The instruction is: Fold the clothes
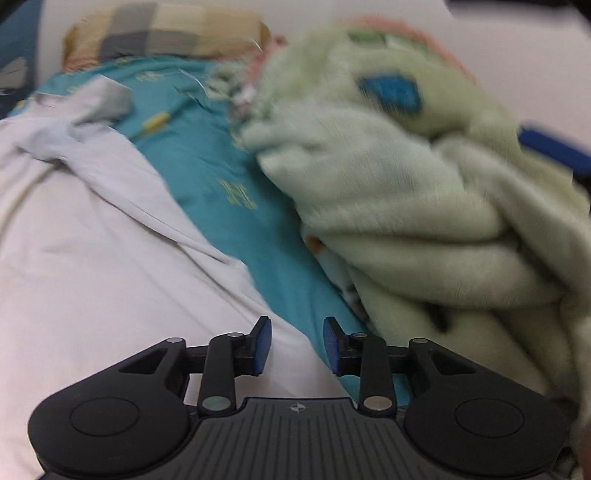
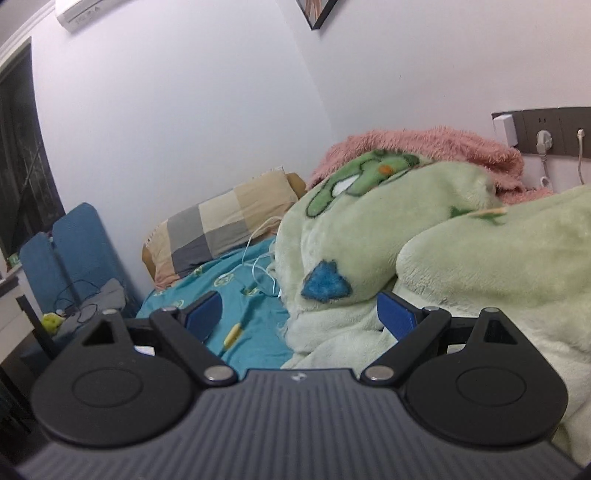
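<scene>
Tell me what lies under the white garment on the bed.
The white garment lies on the teal bedsheet, which shows along its edge. Whatever else is beneath it is covered.

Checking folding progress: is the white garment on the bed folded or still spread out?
Not neatly folded. The white garment lies loose and creased across the teal sheet, one part bunched near the top. Its near end is out of view.

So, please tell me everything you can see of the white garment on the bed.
The white garment is thin, smooth cloth, wrinkled and not yet folded. It lies spread over the teal bedsheet, with a crumpled part toward the checked pillow. The left gripper hangs above its near edge, fingers apart, gripping nothing.
</scene>
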